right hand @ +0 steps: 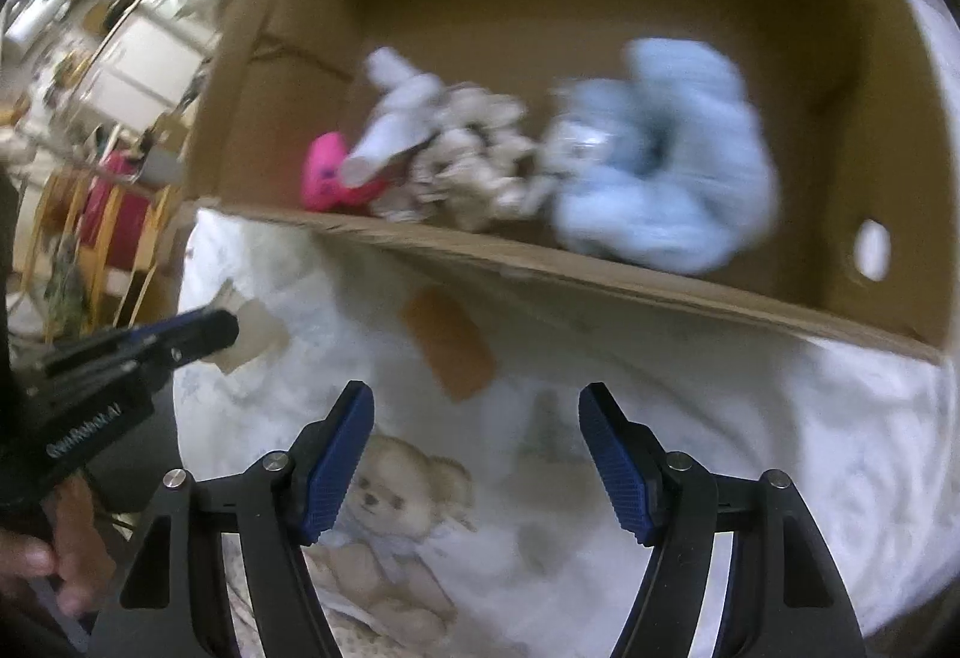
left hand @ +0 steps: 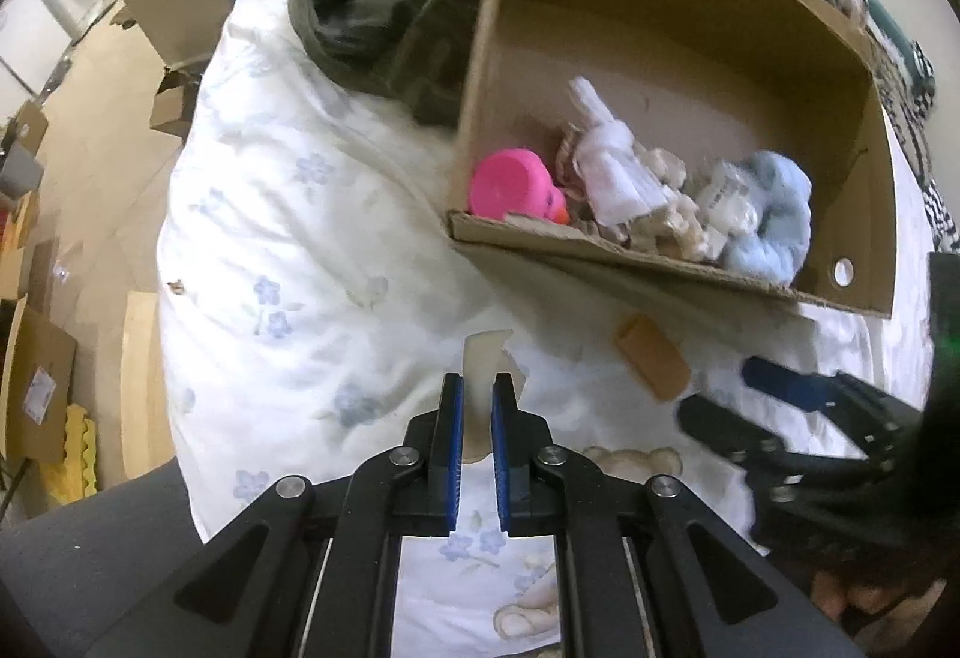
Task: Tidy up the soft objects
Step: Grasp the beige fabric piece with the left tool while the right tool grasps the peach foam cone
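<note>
On the white duvet (left hand: 288,250), left gripper (left hand: 478,388) pinched a pale soft piece (left hand: 483,358); right gripper (right hand: 477,406) spread wide, holding nothing, near the cardboard box (right hand: 600,286).

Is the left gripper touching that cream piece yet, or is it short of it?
Touching. In the left wrist view the left gripper has its fingers closed on the cream piece, which sits pinched between the blue pads with its top sticking out above them.

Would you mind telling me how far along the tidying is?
Done: pink toy, white plush and blue fluffy item lie in the cardboard box. In hand: left gripper pinches a cream piece. Left: the tan piece on the bedding; right gripper is open.
</note>
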{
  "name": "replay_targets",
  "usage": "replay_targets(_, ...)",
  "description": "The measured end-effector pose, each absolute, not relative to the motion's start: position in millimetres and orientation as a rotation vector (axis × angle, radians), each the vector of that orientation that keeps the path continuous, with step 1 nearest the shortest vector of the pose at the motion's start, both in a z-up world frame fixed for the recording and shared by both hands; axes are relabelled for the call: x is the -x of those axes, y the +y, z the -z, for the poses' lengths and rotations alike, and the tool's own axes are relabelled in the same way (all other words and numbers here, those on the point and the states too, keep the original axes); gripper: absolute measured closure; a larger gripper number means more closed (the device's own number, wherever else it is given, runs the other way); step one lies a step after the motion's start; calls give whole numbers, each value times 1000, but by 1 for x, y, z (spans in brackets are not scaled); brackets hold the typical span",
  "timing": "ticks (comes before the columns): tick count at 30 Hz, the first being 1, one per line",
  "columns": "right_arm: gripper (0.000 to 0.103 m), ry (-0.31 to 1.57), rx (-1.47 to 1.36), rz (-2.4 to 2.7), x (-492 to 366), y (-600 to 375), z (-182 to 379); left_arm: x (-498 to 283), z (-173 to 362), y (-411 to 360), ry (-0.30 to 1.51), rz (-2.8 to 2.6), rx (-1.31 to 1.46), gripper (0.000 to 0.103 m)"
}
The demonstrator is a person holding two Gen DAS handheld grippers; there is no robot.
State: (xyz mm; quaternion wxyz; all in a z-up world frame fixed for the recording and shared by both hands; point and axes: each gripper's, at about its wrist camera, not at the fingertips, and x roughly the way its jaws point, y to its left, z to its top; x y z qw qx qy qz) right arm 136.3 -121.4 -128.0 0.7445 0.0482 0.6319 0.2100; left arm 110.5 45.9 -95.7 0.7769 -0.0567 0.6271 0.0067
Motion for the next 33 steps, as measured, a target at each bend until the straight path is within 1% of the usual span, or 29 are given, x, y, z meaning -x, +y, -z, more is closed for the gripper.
replay_targets(1, 37, 1379, -95, -476, -138, -116, 131, -111, 96, 46, 1358, -16, 130, 95)
replay_targets(2, 41, 1379, -82, -487, -139, -110, 135, -110, 94, 45, 1359, -16, 134, 95)
replay_targets(6, 45, 1372, -36, -487, -140, -94, 149, -109, 89, 46, 1357, -18, 127, 95)
replay_targets(7, 47, 1371, -29, -477, -140, -92, 151, -107, 89, 46, 1357, -19, 125, 95)
replay_targets(8, 51, 1364, -27, -468, -141, -91, 152, -108, 90, 47, 1357, -20, 124, 95)
replay_targets(12, 61, 1356, -11, -451, -142, -86, 155, -116, 94, 50, 1358, -25, 127, 95)
replay_targets(13, 68, 1354, -13, -445, -143, -86, 156, -116, 93, 50, 1356, -26, 126, 95)
replay_targets(15, 74, 1354, -16, -444, -143, -88, 156, -117, 93, 50, 1354, -29, 124, 95)
replay_targets(16, 84, 1356, -26, -458, -145, -85, 158, -116, 94, 50, 1354, -29, 123, 95)
replay_targets(17, 89, 1358, -19, -460, -144, -90, 156, -116, 94, 50, 1354, -29, 123, 95)
replay_targets(19, 95, 1359, -27, -475, -144, -97, 151, -115, 93, 50, 1351, -32, 121, 95)
replay_targets(27, 95, 1340, -93, -523, -128, -104, 124, -107, 83, 49, 1325, -41, 120, 95)
replay_targets(33, 95, 1306, -183, -547, -113, -123, 84, -96, 65, 43, 1267, -30, 97, 95)
